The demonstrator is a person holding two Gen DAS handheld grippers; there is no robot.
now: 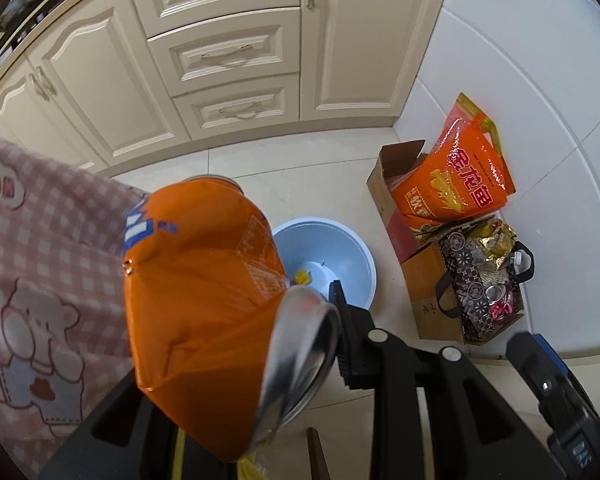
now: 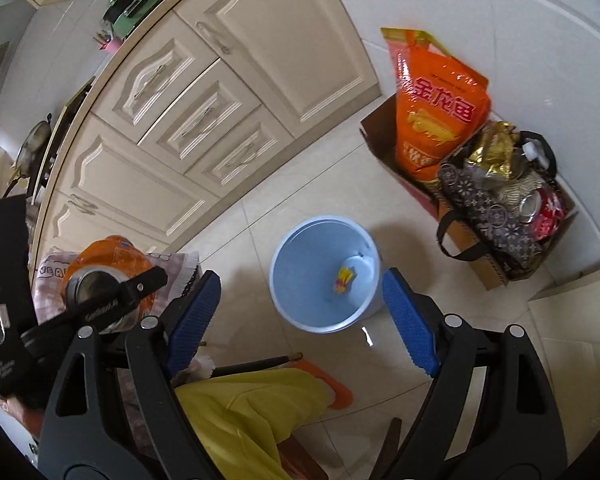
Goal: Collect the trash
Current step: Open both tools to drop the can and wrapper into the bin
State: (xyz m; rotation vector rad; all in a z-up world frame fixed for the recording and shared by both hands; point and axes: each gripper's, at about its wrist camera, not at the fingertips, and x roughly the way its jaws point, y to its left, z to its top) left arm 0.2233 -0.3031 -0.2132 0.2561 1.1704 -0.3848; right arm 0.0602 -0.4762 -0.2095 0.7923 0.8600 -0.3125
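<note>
My left gripper is shut on a crushed orange drink can, held above the floor beside a light blue bin. The can also shows at the left of the right wrist view. The bin stands on the tiled floor with a small yellow wrapper at its bottom. My right gripper is open and empty, its blue pads wide apart above the bin's near rim.
Cream kitchen cabinets run along the back. A cardboard box with an orange rice bag and a patterned tote of cans and wrappers stand right of the bin. A pink checked cloth and yellow trousers are close by.
</note>
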